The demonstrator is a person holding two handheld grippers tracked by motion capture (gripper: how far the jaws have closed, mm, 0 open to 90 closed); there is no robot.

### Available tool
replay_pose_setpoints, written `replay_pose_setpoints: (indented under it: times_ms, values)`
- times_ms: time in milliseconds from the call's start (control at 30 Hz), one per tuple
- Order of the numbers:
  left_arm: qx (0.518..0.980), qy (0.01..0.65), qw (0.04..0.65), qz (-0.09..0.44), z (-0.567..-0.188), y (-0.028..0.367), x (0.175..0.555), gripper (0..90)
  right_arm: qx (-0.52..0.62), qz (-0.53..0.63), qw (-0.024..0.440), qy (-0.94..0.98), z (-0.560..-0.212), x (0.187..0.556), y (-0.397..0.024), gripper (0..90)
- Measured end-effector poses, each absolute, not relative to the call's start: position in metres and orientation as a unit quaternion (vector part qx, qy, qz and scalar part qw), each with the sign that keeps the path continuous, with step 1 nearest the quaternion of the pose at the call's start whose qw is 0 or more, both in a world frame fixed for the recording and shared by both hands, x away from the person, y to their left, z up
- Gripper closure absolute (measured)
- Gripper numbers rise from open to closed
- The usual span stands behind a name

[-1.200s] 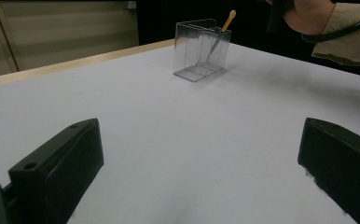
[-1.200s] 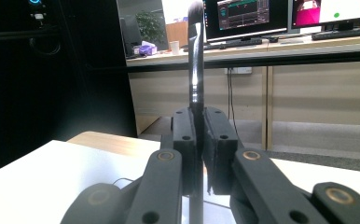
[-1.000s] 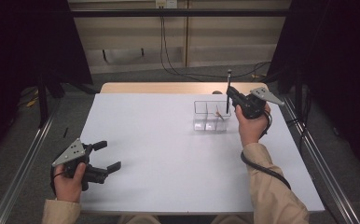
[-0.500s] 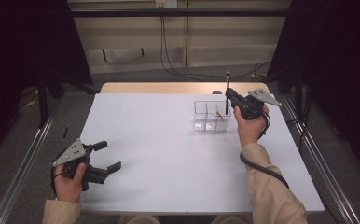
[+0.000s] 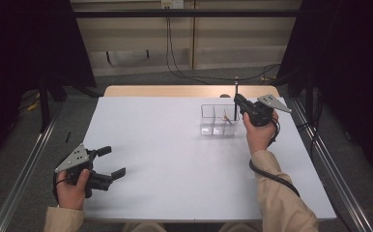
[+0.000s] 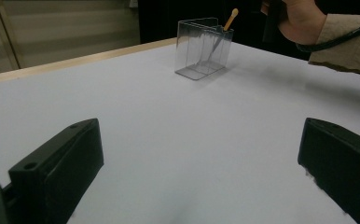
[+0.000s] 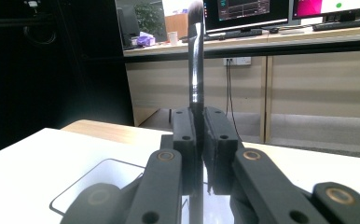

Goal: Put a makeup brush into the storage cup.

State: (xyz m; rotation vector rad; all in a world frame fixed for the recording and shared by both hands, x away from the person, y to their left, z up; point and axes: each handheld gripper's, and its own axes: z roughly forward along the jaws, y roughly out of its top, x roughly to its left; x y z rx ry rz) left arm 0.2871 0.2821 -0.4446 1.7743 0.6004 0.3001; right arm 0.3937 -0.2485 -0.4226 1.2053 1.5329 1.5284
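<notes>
A clear plastic organizer (image 5: 217, 121) with compartments stands on the white table (image 5: 175, 159) at the far right. A thin stick with an orange tip (image 5: 227, 118) leans inside it. Right beside the organizer's right end, my right gripper (image 5: 237, 102) is shut on the dark handle of a makeup brush (image 5: 236, 89), which points straight up. The right gripper view has the jaws (image 7: 199, 140) clamped on the brush (image 7: 196, 60), bristles on top, with the organizer's rim (image 7: 99, 177) below. My left gripper (image 5: 111, 162) rests open near the front left edge. Between its jaws (image 6: 201, 158) lies bare table, with the organizer (image 6: 201, 46) far off.
A wooden strip (image 5: 175, 91) runs along the table's far edge. Metal rails (image 5: 25, 164) flank the table on both sides. Cables (image 5: 189, 72) lie on the floor behind. A desk with monitors (image 7: 248, 11) stands beyond the table.
</notes>
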Motion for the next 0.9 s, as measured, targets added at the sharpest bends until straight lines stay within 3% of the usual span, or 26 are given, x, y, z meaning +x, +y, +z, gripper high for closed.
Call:
replay_pose_setpoints:
  times_ms: [900]
  values:
    - [0.761,0.256,0.582,0.128,-0.444,0.281,0.287,0.0,0.46,0.581,0.324,0.588,-0.434,0.382,-0.258,84.4]
